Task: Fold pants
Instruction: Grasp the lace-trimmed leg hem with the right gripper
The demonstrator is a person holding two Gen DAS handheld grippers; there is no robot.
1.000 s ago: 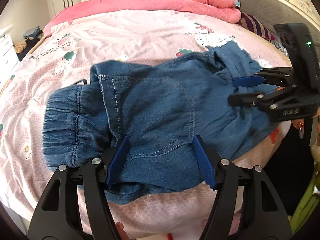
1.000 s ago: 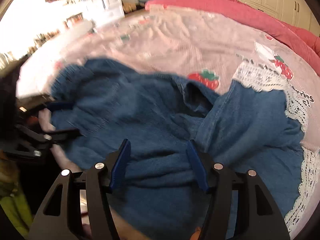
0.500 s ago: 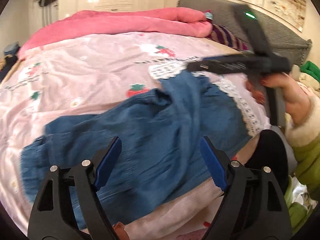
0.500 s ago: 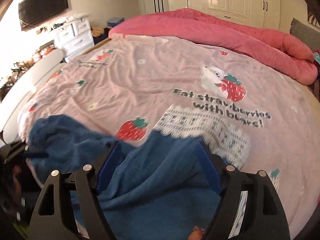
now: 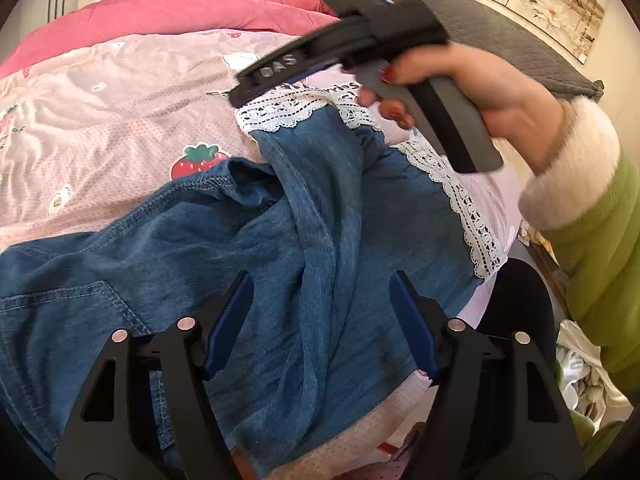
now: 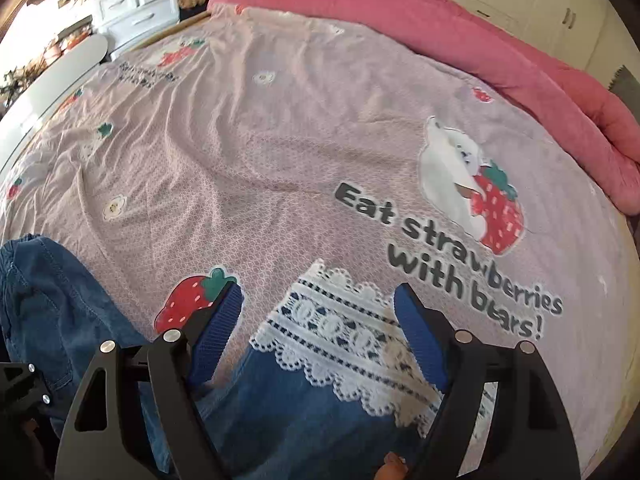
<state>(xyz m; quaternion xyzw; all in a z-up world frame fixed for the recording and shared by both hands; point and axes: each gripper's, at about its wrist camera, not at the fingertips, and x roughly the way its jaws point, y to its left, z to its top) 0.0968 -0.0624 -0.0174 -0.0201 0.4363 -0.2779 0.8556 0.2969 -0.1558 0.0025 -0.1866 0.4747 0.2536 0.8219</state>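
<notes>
Blue denim pants (image 5: 288, 240) with white lace hems (image 5: 468, 208) lie rumpled on the pink strawberry bedspread (image 5: 100, 120), legs toward the right. My left gripper (image 5: 320, 312) is open, jaws wide, just above the leg cloth, holding nothing. The right gripper's body (image 5: 360, 44) shows above the lace hem in the left wrist view, held by a hand. In the right wrist view the right gripper (image 6: 318, 328) is open and empty above the lace hem (image 6: 344, 332); the pants (image 6: 48, 300) spread to the lower left.
A pink quilt (image 6: 460, 44) is bundled along the far side of the bed. A white dresser (image 6: 132, 4) stands beyond the bed at left. The grey headboard (image 5: 520, 40) is at right. The bed's near edge (image 5: 360, 432) lies just under the left gripper.
The left gripper has swung right from the waistband toward the legs. The right gripper has lifted off the denim and now looks over the lace hem across the bed.
</notes>
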